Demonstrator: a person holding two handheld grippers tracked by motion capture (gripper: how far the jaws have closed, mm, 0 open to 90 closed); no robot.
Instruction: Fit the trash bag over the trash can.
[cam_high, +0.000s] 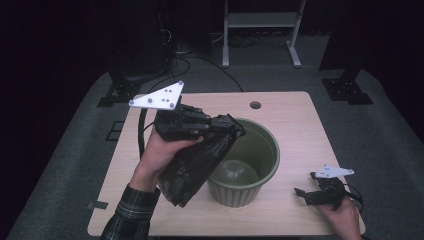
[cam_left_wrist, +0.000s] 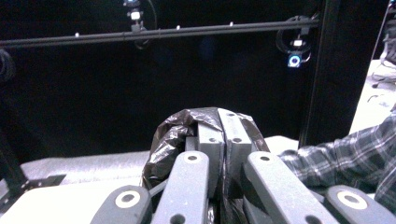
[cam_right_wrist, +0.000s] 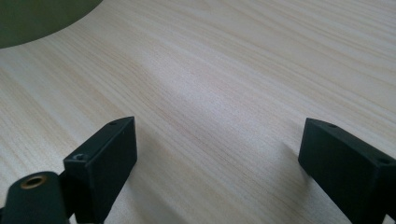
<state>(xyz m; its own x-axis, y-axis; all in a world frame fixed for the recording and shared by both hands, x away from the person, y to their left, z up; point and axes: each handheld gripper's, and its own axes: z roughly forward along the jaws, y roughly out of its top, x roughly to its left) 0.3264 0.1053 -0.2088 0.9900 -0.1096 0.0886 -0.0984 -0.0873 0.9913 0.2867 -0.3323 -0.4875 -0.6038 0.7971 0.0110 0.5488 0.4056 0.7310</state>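
Black plastic bag (cam_high: 197, 160) clenched in left gripper (cam_high: 187, 122) jaws beside green pot (cam_high: 247, 160) rim, right gripper (cam_high: 320, 192) jaws released.

Lab recording setup: pale wood table (cam_high: 290, 107) on grey carpet, black-curtained surround, cabled camera (cam_left_wrist: 294, 59) on a dark rail (cam_left_wrist: 163, 32), metal stand (cam_high: 261, 20) at top centre.

Left gripper (cam_high: 220, 127) raised at about 10 o'clock of the high view, jaws pressed together on black plastic film, pointing toward 3 o'clock; checked sleeve (cam_high: 131, 214) below. Right gripper (cam_high: 306, 192) low at 4 o'clock (hand resting), jaws spread wide, nothing between.
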